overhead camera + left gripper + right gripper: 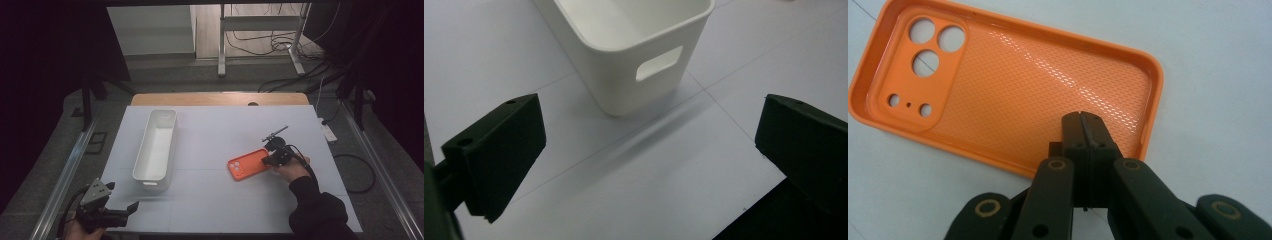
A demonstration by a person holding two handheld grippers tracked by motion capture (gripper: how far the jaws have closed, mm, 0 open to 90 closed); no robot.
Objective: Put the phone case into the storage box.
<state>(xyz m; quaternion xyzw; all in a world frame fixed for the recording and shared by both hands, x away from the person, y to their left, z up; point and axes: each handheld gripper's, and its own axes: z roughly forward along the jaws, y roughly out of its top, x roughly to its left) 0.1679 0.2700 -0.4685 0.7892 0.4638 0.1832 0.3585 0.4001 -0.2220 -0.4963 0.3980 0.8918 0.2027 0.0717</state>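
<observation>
One orange phone case lies inside-up on the white table, well apart from the white bin, which appears empty. The right gripper hovers over the case's near end with its jaws pressed together; whether they pinch the rim cannot be told from this angle. The left gripper waits at the table's near-left corner, jaws spread, facing the bin's handle end. Judging by this, the carry to the bin is yet to come.

An orange phone case lies flat on the white table, open side up, camera cutouts showing.
</observation>
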